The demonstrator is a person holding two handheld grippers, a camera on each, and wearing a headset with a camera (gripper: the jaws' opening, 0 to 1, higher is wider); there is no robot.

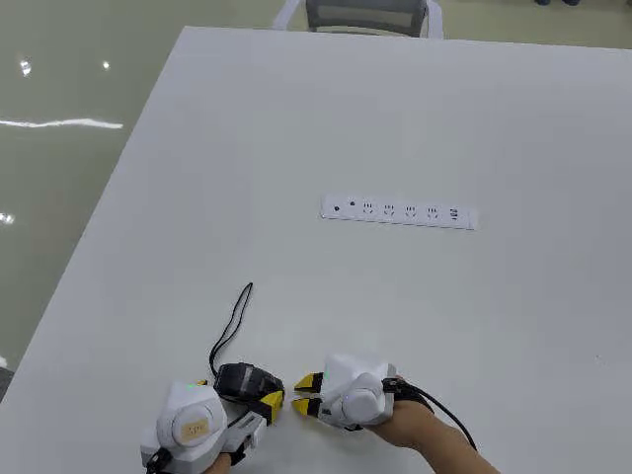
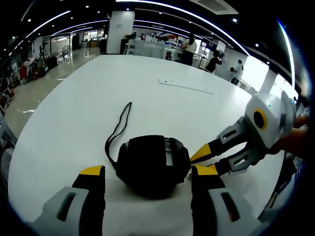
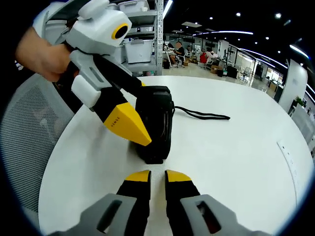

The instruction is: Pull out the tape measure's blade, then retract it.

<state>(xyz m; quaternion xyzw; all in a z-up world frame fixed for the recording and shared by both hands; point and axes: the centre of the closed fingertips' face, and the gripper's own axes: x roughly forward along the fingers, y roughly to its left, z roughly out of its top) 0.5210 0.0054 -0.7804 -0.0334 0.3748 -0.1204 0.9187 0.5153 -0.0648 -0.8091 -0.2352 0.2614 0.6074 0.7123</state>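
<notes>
Left claw (image 2: 147, 171) straddled the tape measure (image 2: 150, 155) — can't tell if clamped; right claw (image 3: 157, 175), slightly parted, empty, just beside it.

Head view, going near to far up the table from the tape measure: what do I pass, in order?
Black round tape measure → its black cord loop → white power strip → grey chair beyond the far edge.

White worktop (image 1: 494, 109). White power strip (image 1: 398, 211) flat mid-worktop, sockets up. Grey chair (image 1: 367, 15) at far edge. Glossy floor (image 1: 59, 99) left of worktop. Left gripper view: people (image 2: 189, 49) standing beyond worktop, white pillar (image 2: 119, 32). Right gripper view: shelving (image 3: 142, 44) with bins, mesh seatback (image 3: 22, 147).
</notes>
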